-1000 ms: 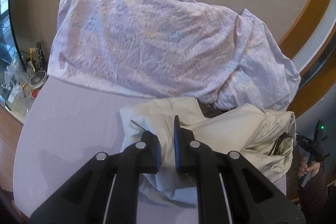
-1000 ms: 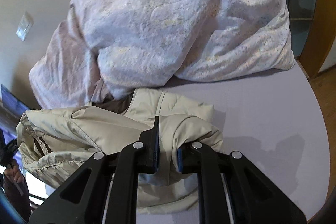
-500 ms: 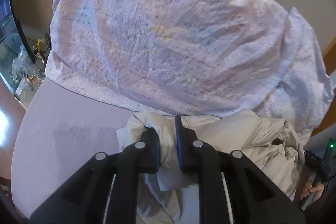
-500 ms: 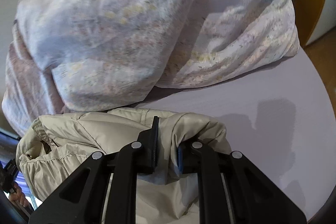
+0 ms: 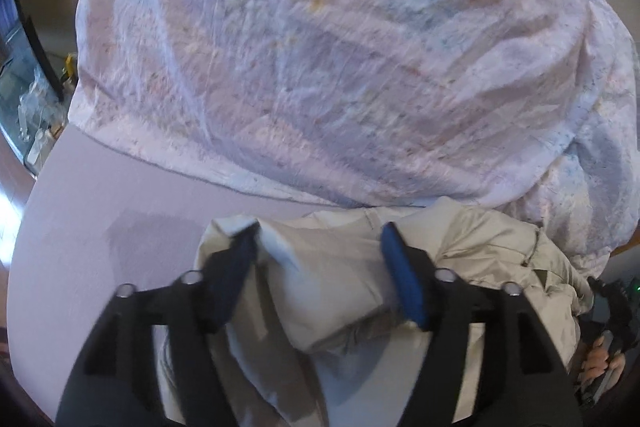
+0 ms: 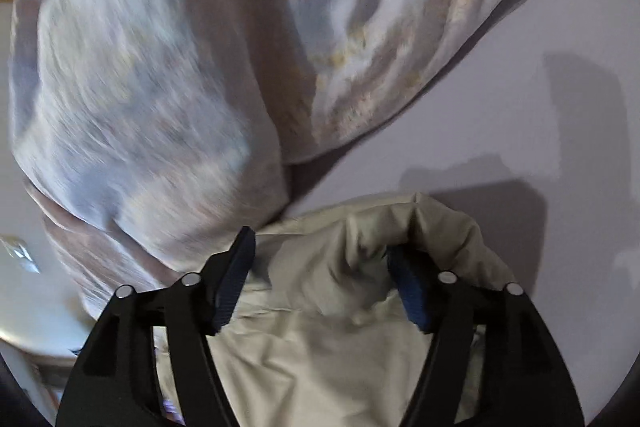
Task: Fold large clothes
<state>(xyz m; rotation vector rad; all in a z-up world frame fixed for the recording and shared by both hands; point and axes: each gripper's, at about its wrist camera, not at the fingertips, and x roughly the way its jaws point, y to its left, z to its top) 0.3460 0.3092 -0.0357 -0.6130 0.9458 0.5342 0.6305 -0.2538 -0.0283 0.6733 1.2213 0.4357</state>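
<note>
Matt beige cloth jacket point(image 5: 472, 259), crinkled pastel cotton duvet point(image 5: 340, 59), smooth lilac bedsheet point(image 5: 120, 203).

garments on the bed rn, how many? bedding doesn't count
1: a beige jacket lying bunched against the duvet, between the open left gripper. More may be hidden under the duvet.

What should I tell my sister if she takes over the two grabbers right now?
Left gripper: jaws have just been opening, jacket fabric between them, not pinched.
Right gripper: the same, just opened over the jacket's bunched edge.
Beige jacket lies on the lilac sheet, against the floral duvet.
Done: both ends let go on the bed.
Left: it looks rumpled, so smooth and finish folding.
</note>
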